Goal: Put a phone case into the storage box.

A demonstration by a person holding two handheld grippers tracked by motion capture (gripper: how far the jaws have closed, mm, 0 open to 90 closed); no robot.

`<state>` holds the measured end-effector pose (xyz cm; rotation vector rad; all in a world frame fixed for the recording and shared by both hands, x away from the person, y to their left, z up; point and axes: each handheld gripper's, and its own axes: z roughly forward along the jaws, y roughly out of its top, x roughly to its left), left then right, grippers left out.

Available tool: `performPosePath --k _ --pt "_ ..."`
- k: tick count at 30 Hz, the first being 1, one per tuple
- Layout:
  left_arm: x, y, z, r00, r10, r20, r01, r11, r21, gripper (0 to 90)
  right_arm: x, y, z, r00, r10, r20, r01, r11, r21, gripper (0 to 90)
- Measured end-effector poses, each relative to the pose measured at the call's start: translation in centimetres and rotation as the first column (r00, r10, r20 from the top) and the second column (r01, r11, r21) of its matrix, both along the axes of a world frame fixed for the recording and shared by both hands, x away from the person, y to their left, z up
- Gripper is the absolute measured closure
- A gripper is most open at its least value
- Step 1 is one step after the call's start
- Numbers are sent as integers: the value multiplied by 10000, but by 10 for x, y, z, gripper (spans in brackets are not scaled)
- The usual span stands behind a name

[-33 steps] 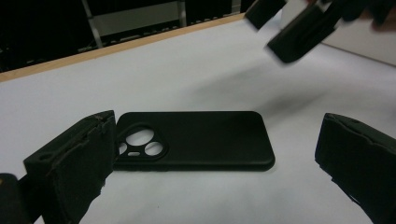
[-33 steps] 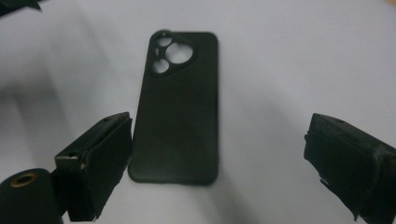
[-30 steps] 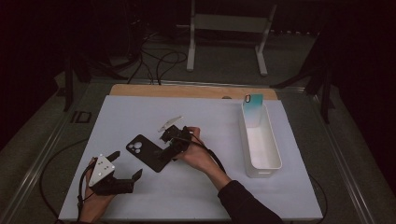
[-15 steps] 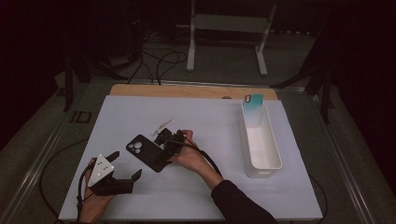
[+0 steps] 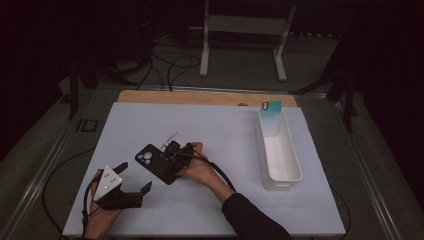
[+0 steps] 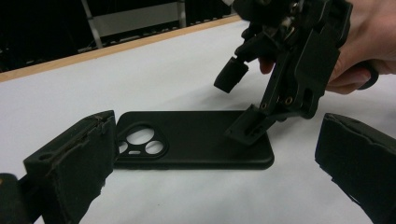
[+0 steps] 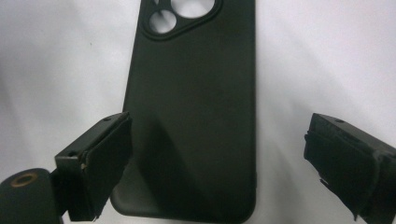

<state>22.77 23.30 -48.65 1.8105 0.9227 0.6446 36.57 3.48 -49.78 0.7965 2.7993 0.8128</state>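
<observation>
White sheeting covered the table point(image 5: 300, 210), and a black phone case point(image 5: 157, 162) lay flat on it, camera cutouts up, well left of the white bin point(image 5: 280, 165). Over the last second the right gripper point(image 5: 176, 156) had slid leftward onto the case; its jaws stood wide apart, straddling the case's lower end with nothing held, one jaw tip touching the case's back. That suggested a grasp was about to close. Near the case's front, the left gripper point(image 5: 131, 186) rested on the sheet as before, jaws open and empty, aimed at the case
</observation>
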Motion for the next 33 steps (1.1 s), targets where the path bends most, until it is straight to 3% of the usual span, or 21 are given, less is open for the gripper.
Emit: performPosePath --k 16,25,33 --pt "0 0 0 10000 -27 -10 27 10000 18 1 -2 10 -8 9996 56 -272 -57 10000 -56 81" --pt "0 0 0 10000 -16 -16 16 10000 18 1 -5 17 -14 9991 160 -401 -174 9993 -333 82" --pt "0 0 0 10000 -17 -16 17 10000 8 1 -7 20 -15 9995 206 -236 -224 9968 -770 99"
